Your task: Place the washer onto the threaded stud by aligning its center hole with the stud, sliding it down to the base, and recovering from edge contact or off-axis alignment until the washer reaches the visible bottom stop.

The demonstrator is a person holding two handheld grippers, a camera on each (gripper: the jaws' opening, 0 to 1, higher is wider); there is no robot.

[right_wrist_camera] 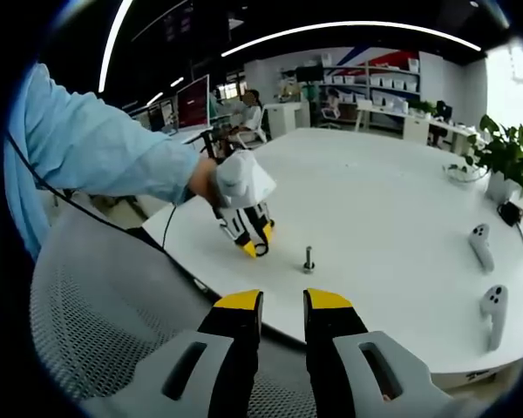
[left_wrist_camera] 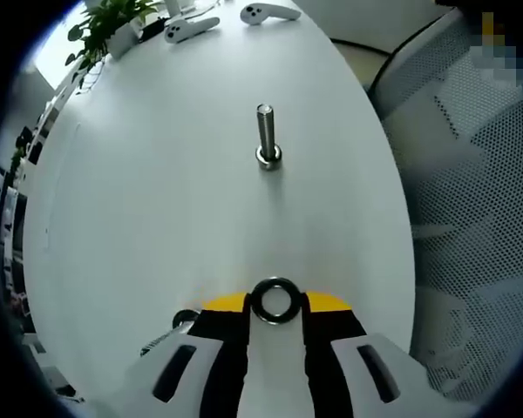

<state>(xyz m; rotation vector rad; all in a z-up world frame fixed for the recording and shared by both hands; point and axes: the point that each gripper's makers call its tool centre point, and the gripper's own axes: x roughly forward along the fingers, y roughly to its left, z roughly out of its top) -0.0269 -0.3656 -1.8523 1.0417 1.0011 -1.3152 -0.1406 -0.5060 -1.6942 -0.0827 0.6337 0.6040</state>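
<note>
- Holding the washer [left_wrist_camera: 275, 301] at its tips, the left gripper [left_wrist_camera: 275, 306] has its yellow-tipped jaws clamped on the ring's two sides, so the center hole faces the left gripper view openly.
- Straight ahead of those jaws, up the white table [left_wrist_camera: 157, 218], the threaded stud [left_wrist_camera: 267, 132] stands upright on its wider base, well apart from the washer.
- Its long axis runs vertical, rising from the tabletop, while the washer sits low near the table surface, ahead of the stud's foot rather than above its top.
- From the right gripper view, the left gripper [right_wrist_camera: 253, 233] hangs just beside the stud [right_wrist_camera: 309, 259], to that view's left, tips pointing down at the table [right_wrist_camera: 392, 209].
- The right gripper [right_wrist_camera: 283, 305] hovers off the table edge, farther from the stud, its jaws apart with a narrow gap and nothing between them.
- My reading: the left gripper is the nearer one and carries the part, so the coming move calls for lifting the washer above the stud's top, levelling the hole over the axis, then lowering.
</note>
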